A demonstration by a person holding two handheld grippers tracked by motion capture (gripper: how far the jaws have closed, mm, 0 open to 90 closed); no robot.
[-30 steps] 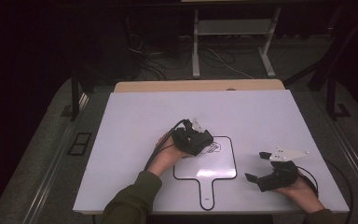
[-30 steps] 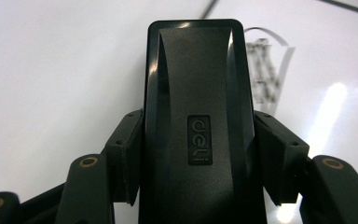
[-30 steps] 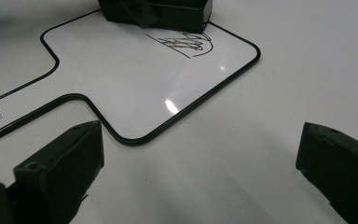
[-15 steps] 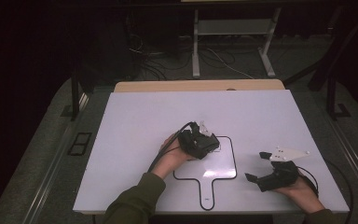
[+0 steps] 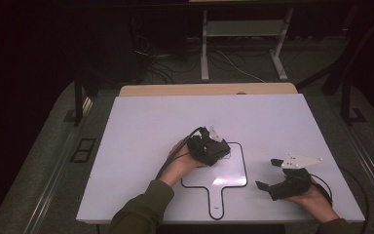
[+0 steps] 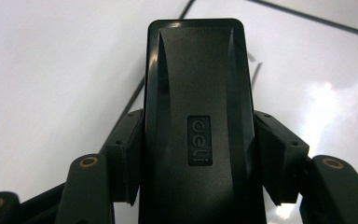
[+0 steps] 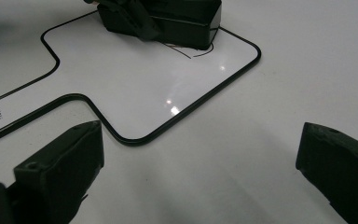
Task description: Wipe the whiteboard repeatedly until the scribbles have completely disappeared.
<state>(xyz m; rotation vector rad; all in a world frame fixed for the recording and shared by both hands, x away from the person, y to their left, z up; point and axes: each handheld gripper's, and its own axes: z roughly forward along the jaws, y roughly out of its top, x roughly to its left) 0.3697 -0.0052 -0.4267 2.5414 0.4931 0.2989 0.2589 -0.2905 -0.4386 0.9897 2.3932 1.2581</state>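
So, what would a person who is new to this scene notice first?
First, the left gripper, shut on a black eraser marked "deli", pressing it onto a small whiteboard near the table's middle. That handled board has a black rim and thin pen marks beside the eraser. To the right, the right gripper rests on the white table with its jaws wide open, holding nothing.

The black eraser [image 6: 198,126] hides the pen marks beneath it.

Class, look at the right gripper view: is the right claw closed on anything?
No. The right claw stands open, its two jaws wide apart with bare white table between them.
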